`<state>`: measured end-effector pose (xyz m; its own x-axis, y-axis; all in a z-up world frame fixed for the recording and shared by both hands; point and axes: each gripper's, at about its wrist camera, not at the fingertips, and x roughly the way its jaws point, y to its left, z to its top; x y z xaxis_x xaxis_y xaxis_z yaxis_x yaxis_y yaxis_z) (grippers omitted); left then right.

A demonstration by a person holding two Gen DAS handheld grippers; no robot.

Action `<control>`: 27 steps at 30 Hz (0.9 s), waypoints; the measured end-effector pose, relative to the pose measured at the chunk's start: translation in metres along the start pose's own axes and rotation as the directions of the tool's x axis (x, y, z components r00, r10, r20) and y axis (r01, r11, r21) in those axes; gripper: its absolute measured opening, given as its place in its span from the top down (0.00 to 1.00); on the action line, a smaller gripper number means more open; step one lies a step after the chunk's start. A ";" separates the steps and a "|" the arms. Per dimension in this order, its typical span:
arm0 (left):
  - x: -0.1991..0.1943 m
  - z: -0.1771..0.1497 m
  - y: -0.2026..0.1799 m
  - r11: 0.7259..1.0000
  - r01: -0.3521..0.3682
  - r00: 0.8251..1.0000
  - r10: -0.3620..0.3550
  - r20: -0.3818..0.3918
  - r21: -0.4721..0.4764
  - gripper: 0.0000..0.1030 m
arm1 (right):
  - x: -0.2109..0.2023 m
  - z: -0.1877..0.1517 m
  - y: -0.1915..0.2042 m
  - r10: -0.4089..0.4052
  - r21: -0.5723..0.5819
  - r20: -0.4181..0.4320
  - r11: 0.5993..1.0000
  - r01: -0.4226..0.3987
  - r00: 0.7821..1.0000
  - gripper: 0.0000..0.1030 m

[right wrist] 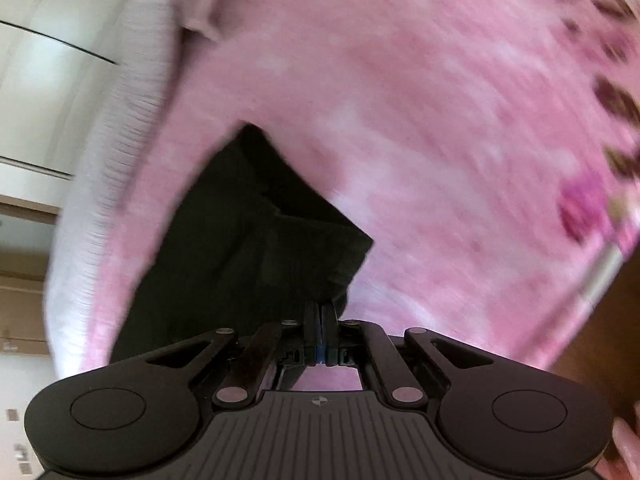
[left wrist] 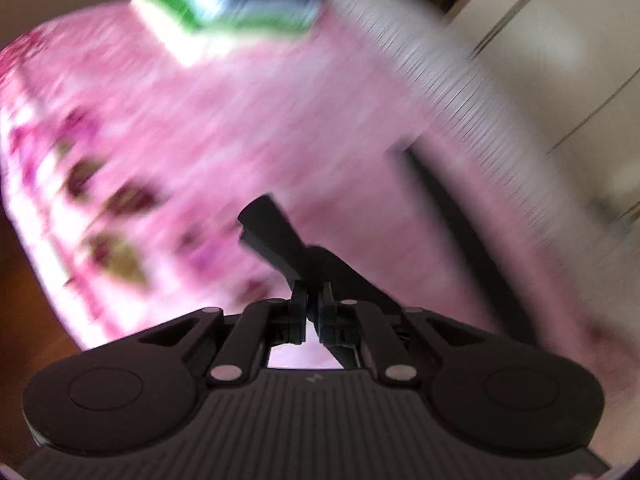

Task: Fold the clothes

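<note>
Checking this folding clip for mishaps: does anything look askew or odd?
Nothing looks damaged or spilled. Both views are motion-blurred. The left gripper and right gripper each pinch the black garment over the pink bedspread.

The left gripper (left wrist: 313,294) and right gripper (right wrist: 321,312) both have their jaws pinched together on dark cloth.

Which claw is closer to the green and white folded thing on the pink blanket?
Left. The left gripper, shut on the dark garment, faces the green-and-white folded item across the pink blanket. The right gripper view doesn't show it at all.
</note>
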<state>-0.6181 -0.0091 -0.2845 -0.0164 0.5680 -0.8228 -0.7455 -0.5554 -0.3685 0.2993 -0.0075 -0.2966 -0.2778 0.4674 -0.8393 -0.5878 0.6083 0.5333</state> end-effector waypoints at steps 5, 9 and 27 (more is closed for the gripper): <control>0.035 -0.032 0.032 0.978 -0.206 0.972 0.209 -0.111 0.038 0.75 | 0.039 -0.019 -0.039 -0.282 0.006 -0.093 0.959 0.284 0.955 1.00; 0.020 -0.031 0.036 0.977 -0.211 0.975 0.211 -0.064 0.006 0.69 | 0.030 -0.020 -0.032 -0.251 -0.031 -0.044 0.968 0.250 0.967 0.79; 0.095 -0.029 -0.051 0.878 -0.144 0.985 0.170 -0.014 0.457 0.70 | 0.084 -0.053 0.085 -0.230 -0.616 0.326 0.684 0.391 0.917 0.53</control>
<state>-0.5624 0.0548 -0.3566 -0.1330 0.4569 -0.8795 -0.9563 -0.2922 -0.0072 0.1860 0.0492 -0.3274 0.1283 0.4980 -0.8576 -0.9787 0.2033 -0.0284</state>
